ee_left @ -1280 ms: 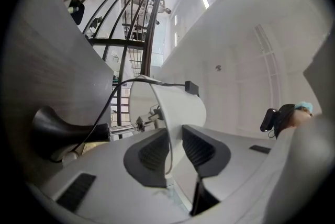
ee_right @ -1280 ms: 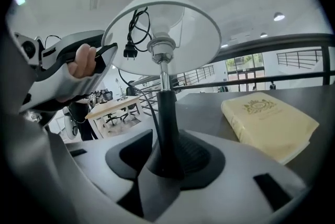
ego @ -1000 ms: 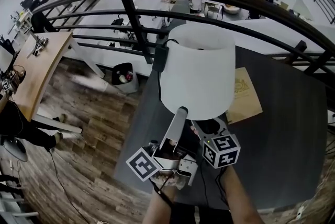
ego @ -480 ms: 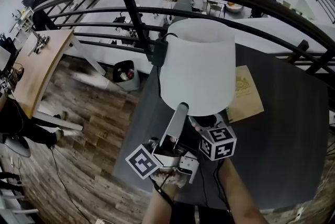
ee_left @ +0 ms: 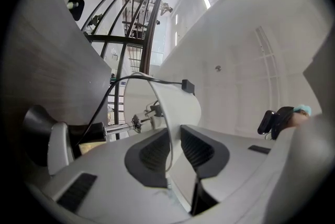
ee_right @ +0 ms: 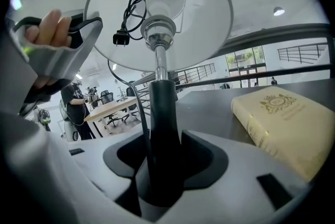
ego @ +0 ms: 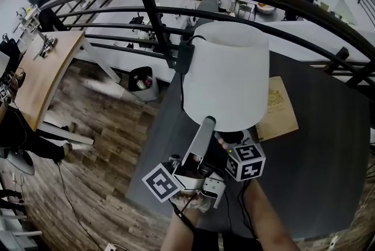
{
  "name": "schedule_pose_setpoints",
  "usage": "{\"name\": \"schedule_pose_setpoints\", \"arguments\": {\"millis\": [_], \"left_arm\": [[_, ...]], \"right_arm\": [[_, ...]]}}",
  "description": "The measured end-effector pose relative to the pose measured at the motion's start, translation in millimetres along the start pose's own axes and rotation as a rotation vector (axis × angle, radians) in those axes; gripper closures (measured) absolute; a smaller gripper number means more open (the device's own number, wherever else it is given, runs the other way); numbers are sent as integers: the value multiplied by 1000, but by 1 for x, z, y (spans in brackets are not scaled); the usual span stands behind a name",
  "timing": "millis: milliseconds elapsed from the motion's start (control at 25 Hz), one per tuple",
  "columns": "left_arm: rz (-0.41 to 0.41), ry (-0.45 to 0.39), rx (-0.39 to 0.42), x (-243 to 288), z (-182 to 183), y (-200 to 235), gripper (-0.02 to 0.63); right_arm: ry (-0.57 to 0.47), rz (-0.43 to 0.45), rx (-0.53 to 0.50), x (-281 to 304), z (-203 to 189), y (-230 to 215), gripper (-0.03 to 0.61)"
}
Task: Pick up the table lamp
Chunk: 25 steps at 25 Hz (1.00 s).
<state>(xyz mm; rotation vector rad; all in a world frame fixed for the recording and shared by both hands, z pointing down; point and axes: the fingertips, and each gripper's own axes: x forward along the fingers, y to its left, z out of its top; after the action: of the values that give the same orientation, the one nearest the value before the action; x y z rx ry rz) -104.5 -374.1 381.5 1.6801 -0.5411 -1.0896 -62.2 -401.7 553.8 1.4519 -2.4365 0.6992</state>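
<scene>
Because the table lamp (ego: 225, 77) stood upright on the dark worktop (ego: 328, 144) and carried a broad lampshade (ee_left: 175, 105), we approached it at two places. Our right gripper (ee_right: 165, 152) reached in beneath the lampshade. Its fingers (ee_right: 209, 157) had just been opening and stood released on either side of the black stem (ee_right: 163, 108), not yet squeezing it as far as we judged. Our left gripper (ee_left: 172, 147) waited at the lampshade's lower rim. Its fingers had just been closing with the thin wall between them, still unclamped, probably to steady the top. A cream book (ee_right: 285, 123) lay near the lamp's base.
</scene>
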Motion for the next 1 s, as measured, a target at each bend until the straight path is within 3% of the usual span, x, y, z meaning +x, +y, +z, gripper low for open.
{"name": "schedule_pose_setpoints", "arguments": {"millis": [320,640,1000], "left_arm": [[5,11,6,0,0,-1,517],[10,20,18,0,1,-1,517],[-11,44,51,3,-7,-7,522]], "right_arm": [[55,82,8,2,-3,0,354],[38,133,-5,6,-2,2,345],[-14,133,15,2,2,2,357]]}}
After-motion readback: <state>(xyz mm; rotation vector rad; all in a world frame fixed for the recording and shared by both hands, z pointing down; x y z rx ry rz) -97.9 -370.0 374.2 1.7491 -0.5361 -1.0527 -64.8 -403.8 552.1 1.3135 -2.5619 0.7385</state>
